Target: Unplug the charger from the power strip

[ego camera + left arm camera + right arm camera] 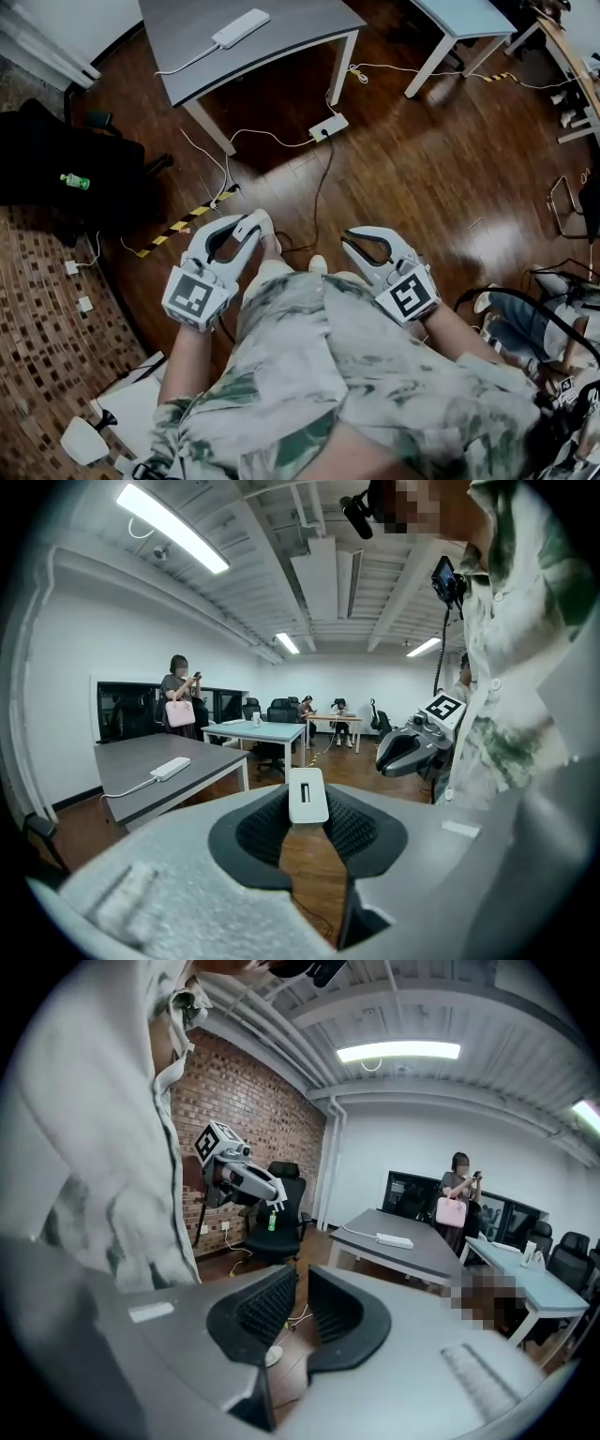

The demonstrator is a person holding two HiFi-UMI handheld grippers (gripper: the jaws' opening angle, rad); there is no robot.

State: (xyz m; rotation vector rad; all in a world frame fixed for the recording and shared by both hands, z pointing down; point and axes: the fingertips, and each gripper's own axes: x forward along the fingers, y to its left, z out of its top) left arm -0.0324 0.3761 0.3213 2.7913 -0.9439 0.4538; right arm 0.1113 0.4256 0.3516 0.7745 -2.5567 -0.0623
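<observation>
White, block-shaped plastic charger point(307, 796) sits clenched between the black ribbed pads of my left gripper point(246, 234), over the brown wooden floor point(422, 169); my right gripper point(302, 1283), near on its right, is released, jaws a slit apart with nothing between; the long white power strip point(241, 28) lies far off on the grey table point(281, 37), well apart from the charger.
</observation>
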